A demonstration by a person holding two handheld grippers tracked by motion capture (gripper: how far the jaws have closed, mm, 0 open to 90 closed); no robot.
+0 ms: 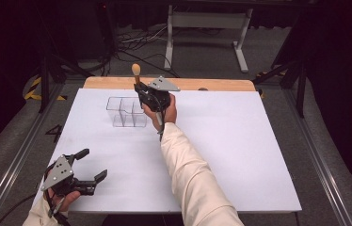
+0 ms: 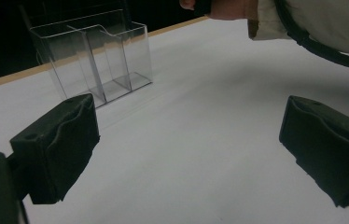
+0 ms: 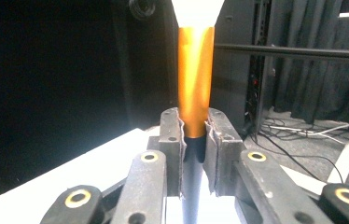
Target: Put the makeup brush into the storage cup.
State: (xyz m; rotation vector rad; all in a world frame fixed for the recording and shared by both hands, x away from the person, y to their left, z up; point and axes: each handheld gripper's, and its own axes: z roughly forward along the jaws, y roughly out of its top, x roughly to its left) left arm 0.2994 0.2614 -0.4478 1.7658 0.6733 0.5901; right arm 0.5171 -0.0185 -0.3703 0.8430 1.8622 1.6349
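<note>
Your right tool [image 1: 142, 92] is clenching a makeup brush [image 3: 195, 84] by its slick, light ferrule — grip firmly; your left tool [image 1: 91, 165] is resting released near the counter's front-left corner.

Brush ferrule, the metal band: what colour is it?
Shiny orange-gold ferrule, clearest in the right gripper view, clamped by the right tongs.

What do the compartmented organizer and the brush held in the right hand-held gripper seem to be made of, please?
The organizer looks like clear, glossy rigid plastic, perhaps acrylic: the table shows through its walls and the edges catch light. The brush, clamped in the right hand-held gripper, has a shiny copper-orange band that looks metallic, a dark handle of unclear material, and a pale bristle head.
</note>
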